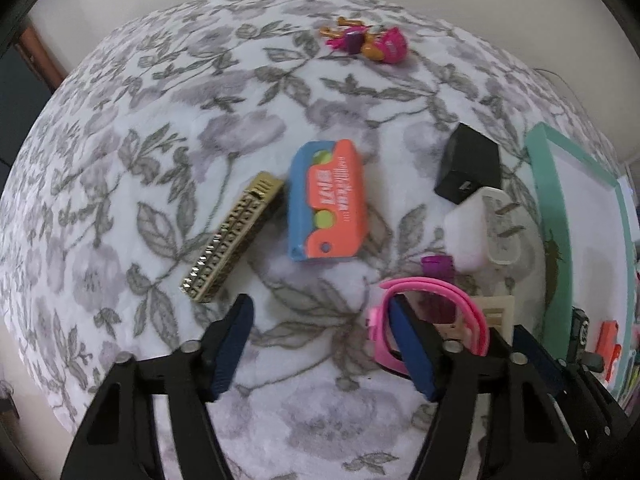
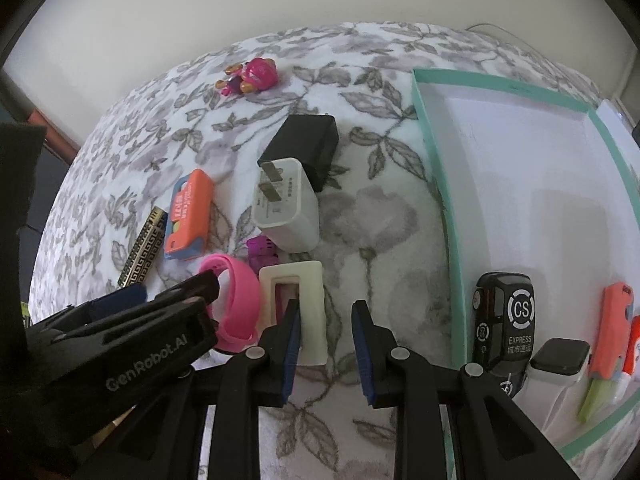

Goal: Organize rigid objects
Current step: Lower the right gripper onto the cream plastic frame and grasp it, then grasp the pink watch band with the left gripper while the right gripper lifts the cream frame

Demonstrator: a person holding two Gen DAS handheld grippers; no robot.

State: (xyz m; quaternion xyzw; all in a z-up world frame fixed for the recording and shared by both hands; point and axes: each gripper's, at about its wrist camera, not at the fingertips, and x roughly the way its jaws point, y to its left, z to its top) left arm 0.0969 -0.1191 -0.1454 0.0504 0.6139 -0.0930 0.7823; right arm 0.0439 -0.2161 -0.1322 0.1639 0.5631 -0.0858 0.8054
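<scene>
My left gripper [image 1: 322,344] points down at the flowered blanket, jaws open. Its right finger [image 1: 408,340] reaches inside the loop of a pink watch band [image 1: 424,281]; its left finger stands over bare blanket. In the right wrist view that gripper [image 2: 168,292] enters from the left, one finger tip poking into the pink band [image 2: 240,300]. My right gripper [image 2: 328,344] hangs beside a cream rectangular frame [image 2: 308,280], jaws a narrow gap apart with only blanket between them. An orange-and-blue box [image 1: 326,206] and a gold patterned bar [image 1: 232,236] lie ahead.
A black charger [image 2: 304,148], a white charger [image 2: 286,208] and a small purple piece [image 2: 260,250] lie near the band. A pink toy figure [image 2: 252,76] sits far back. The teal-rimmed box [image 2: 520,168] at right holds a black car-shaped item [image 2: 504,316], a smartwatch [image 2: 560,360] and an orange item [image 2: 612,328].
</scene>
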